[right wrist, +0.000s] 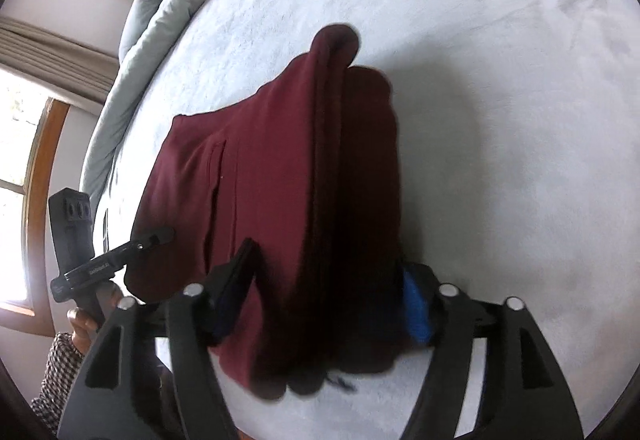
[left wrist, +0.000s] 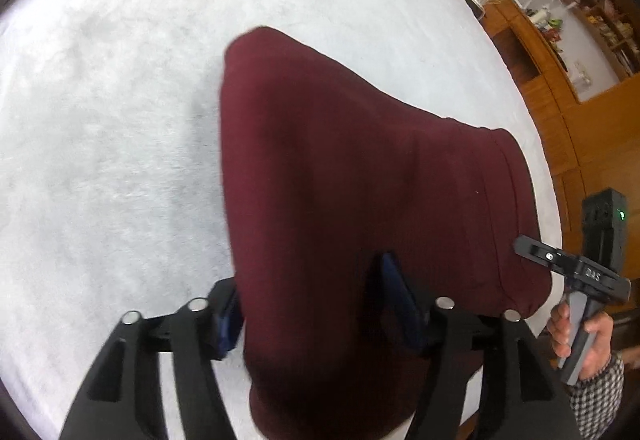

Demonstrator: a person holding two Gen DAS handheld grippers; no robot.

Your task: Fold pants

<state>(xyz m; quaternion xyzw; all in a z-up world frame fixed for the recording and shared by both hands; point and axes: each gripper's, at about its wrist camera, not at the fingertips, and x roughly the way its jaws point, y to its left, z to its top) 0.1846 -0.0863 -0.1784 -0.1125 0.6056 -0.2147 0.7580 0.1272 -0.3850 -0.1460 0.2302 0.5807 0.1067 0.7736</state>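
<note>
The maroon pants [left wrist: 340,167] lie partly folded on the white bed cover [left wrist: 120,119], their near end lifted off it. My left gripper [left wrist: 312,304] has its blue-padded fingers on either side of the near end of the cloth and grips it. My right gripper [right wrist: 324,304] grips the other near corner of the pants [right wrist: 280,167], where several layers hang in a bundle between its fingers. The right gripper also shows in the left wrist view [left wrist: 532,252] at the pants' waistband edge, and the left gripper shows in the right wrist view [right wrist: 160,236].
The white bed cover [right wrist: 500,99] spreads far around the pants. A pale green quilt [right wrist: 168,11] is bunched along the bed's far edge. Wooden shelves [left wrist: 580,51] stand beyond the bed's right side. A window [right wrist: 20,175] is at the left.
</note>
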